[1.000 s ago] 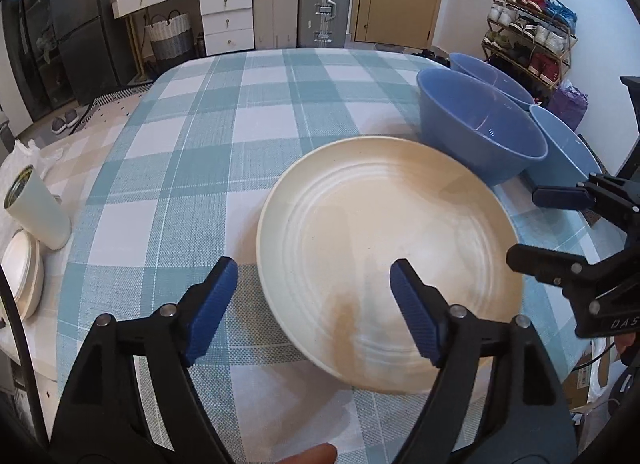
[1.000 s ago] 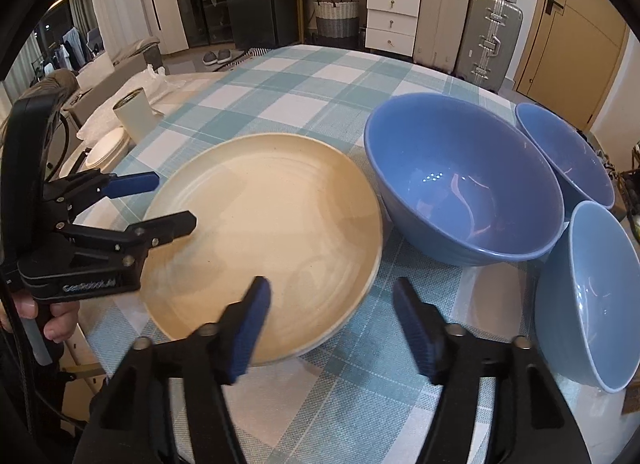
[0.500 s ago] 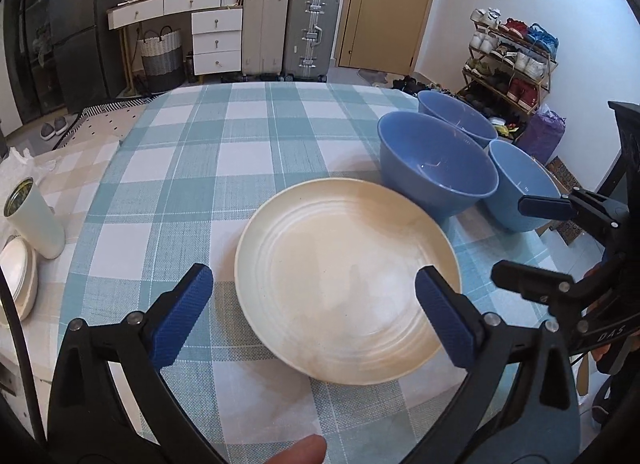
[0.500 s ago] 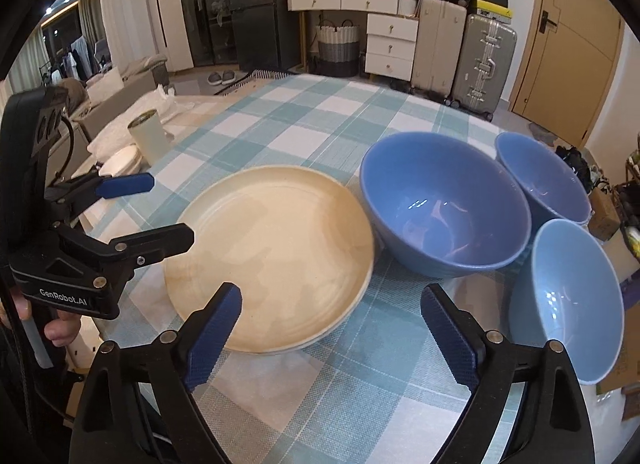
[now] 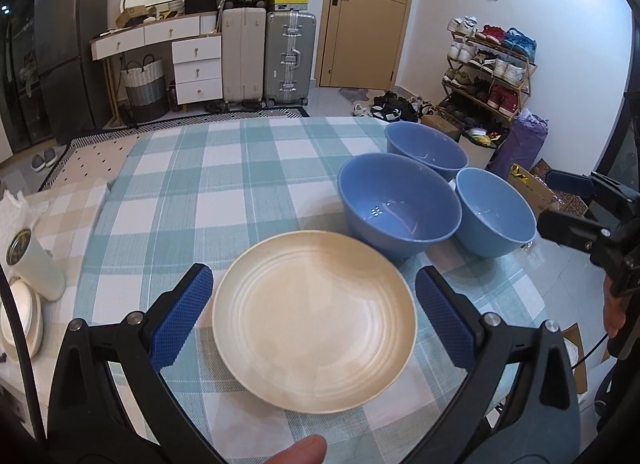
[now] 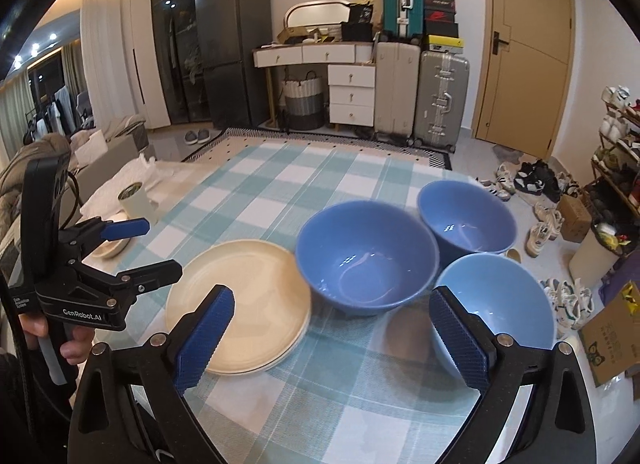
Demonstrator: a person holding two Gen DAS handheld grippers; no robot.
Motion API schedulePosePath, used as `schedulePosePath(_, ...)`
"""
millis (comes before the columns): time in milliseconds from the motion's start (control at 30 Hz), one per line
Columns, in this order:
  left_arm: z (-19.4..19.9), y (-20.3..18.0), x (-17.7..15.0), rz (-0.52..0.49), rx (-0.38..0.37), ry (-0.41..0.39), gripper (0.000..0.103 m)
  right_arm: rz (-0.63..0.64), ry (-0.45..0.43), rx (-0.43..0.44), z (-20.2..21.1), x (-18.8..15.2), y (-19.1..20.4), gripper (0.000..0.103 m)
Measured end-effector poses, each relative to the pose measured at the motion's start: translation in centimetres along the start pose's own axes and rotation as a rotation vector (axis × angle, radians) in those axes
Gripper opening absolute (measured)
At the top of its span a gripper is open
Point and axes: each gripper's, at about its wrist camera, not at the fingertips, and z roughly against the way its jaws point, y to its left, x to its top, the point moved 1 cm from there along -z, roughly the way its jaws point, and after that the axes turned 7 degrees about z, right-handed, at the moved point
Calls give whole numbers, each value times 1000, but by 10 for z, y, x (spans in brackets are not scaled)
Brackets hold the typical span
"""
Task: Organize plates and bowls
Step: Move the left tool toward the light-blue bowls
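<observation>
A cream plate (image 5: 314, 320) lies on the checked tablecloth near the front edge; in the right wrist view it (image 6: 248, 300) looks like a stack of two. Three blue bowls stand to its right: a large one (image 5: 398, 204) touching the plate, a far one (image 5: 426, 148) and a lighter near one (image 5: 494, 216). In the right wrist view they are the large bowl (image 6: 366, 256), far bowl (image 6: 466, 220) and light bowl (image 6: 496, 304). My left gripper (image 5: 314, 316) is open and empty, above and behind the plate. My right gripper (image 6: 332, 338) is open and empty, raised before the bowls.
A white cylinder cup (image 5: 34, 264) and small white dishes (image 5: 18, 320) sit on a side surface at the left. The table's right edge drops to a floor with boxes and shoes (image 6: 552, 224). Suitcases (image 5: 288, 56) and drawers stand at the back.
Both grippers have opened wider and pulled back and up from the table. The plate stays where it lay, and the plate and bowls look smaller and farther off.
</observation>
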Motion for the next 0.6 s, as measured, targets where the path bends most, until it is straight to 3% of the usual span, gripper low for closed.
schedulePosePath(600,-35,-59,68,-20,-76,14,101,-115,-56,-98,36,23,-88,102)
